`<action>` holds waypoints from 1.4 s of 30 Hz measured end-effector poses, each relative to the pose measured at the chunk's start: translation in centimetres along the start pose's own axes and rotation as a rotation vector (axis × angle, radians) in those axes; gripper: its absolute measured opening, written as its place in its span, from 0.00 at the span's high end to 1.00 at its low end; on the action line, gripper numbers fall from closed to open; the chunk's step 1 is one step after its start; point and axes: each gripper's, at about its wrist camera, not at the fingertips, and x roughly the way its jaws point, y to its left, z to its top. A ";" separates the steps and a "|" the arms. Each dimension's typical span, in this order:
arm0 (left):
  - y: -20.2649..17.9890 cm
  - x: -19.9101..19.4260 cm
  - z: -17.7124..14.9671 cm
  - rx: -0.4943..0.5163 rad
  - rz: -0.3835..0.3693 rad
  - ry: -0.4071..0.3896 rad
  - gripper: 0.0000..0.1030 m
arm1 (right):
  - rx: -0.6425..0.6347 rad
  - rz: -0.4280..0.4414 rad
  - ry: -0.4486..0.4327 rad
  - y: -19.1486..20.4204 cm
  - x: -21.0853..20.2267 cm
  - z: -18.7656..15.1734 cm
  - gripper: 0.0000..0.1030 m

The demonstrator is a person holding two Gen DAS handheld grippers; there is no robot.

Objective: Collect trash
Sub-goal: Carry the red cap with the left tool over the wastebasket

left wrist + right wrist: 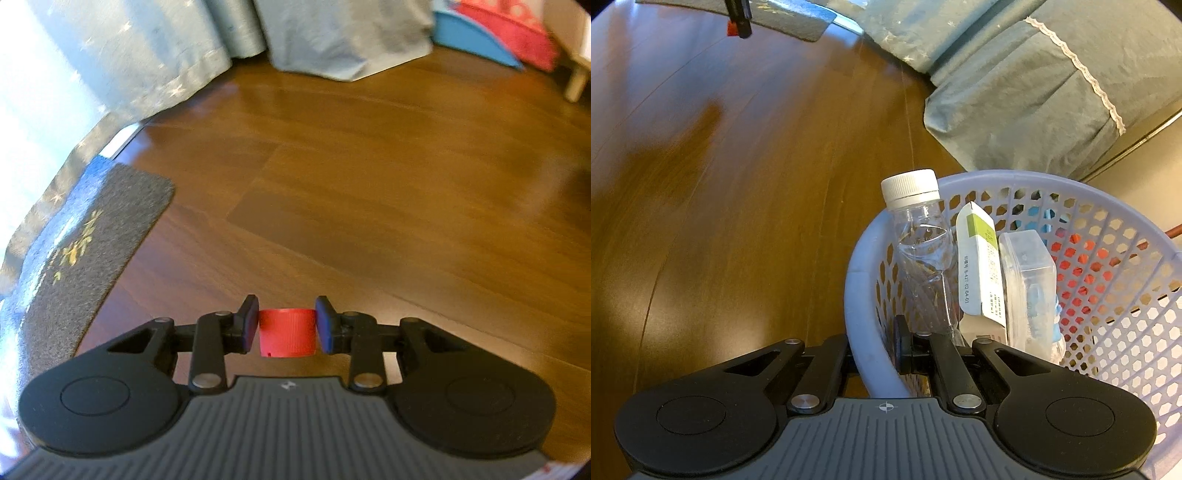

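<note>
Two black jaws of the left gripper (287, 330) are squeezing a red bottle cap (287, 333), holding it up over the wooden floor (369, 192). Near the floor's edge, a gray mat (92, 251) is lying by the blue curtain (122, 55). Jaws of the right gripper (882, 347) are pinching the rim of a pale laundry-style basket (860, 295). Inside the basket, a clear bottle with a white cap (923, 251), a white and green carton (980, 266) and a clear plastic box (1030, 288) are standing together.
</note>
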 end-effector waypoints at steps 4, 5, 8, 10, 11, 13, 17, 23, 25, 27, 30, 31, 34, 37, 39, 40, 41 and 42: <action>-2.6 -3.7 0.5 0.049 -0.051 -0.044 0.73 | -0.003 0.005 0.002 0.0 -0.3 -0.2 0.97; -3.4 -4.5 0.7 0.065 -0.063 -0.057 0.73 | -0.006 0.007 0.002 0.1 -0.4 -0.3 0.97; -5.7 -6.7 1.5 0.118 -0.098 -0.098 0.73 | -0.013 0.015 0.001 0.2 -0.6 -0.8 0.97; -7.4 -8.0 2.3 0.120 -0.133 -0.126 0.73 | -0.019 0.020 -0.001 0.3 -0.8 -1.0 0.97; -8.0 -8.4 2.6 0.124 -0.148 -0.135 0.73 | -0.022 0.022 -0.002 0.4 -0.8 -1.2 0.97; -9.9 -9.3 3.4 0.170 -0.171 -0.155 0.73 | -0.027 0.025 -0.004 0.5 -0.9 -1.4 0.97; -13.6 -10.9 4.2 0.305 -0.196 -0.192 0.73 | -0.022 0.028 -0.010 0.3 -0.8 -1.6 0.97; -16.6 -12.9 5.0 0.404 -0.259 -0.223 0.73 | -0.013 0.035 -0.017 0.1 -1.1 -1.8 0.97; -17.0 -13.3 5.5 0.420 -0.278 -0.230 0.73 | -0.011 0.038 -0.019 0.0 -1.2 -1.8 0.97; -17.4 -13.6 6.1 0.438 -0.294 -0.239 0.73 | -0.008 0.040 -0.021 -0.1 -1.3 -1.8 0.97; -18.1 -14.3 6.8 0.459 -0.321 -0.255 0.73 | -0.004 0.042 -0.025 -0.2 -1.3 -1.9 0.97; -18.4 -14.7 7.1 0.464 -0.335 -0.263 0.73 | -0.002 0.043 -0.026 -0.2 -1.3 -1.9 0.97; -19.8 -15.9 8.3 0.486 -0.367 -0.301 0.73 | 0.000 0.044 -0.027 -0.3 -1.2 -1.8 0.97; -21.6 -16.9 9.5 0.510 -0.401 -0.339 0.73 | 0.002 0.045 -0.029 -0.3 -1.2 -1.9 0.97; -22.9 -17.2 10.3 0.523 -0.419 -0.360 0.73 | 0.007 0.045 -0.031 -0.3 -1.3 -1.9 0.97; -23.6 -17.3 10.7 0.530 -0.431 -0.369 0.73 | 0.009 0.045 -0.033 -0.4 -1.3 -1.9 0.97; -24.3 -17.4 11.1 0.539 -0.440 -0.379 0.73 | 0.010 0.045 -0.034 -0.4 -1.4 -2.0 0.97; -24.9 -17.4 11.4 0.547 -0.447 -0.387 0.73 | 0.010 0.046 -0.033 -0.4 -1.4 -1.9 0.97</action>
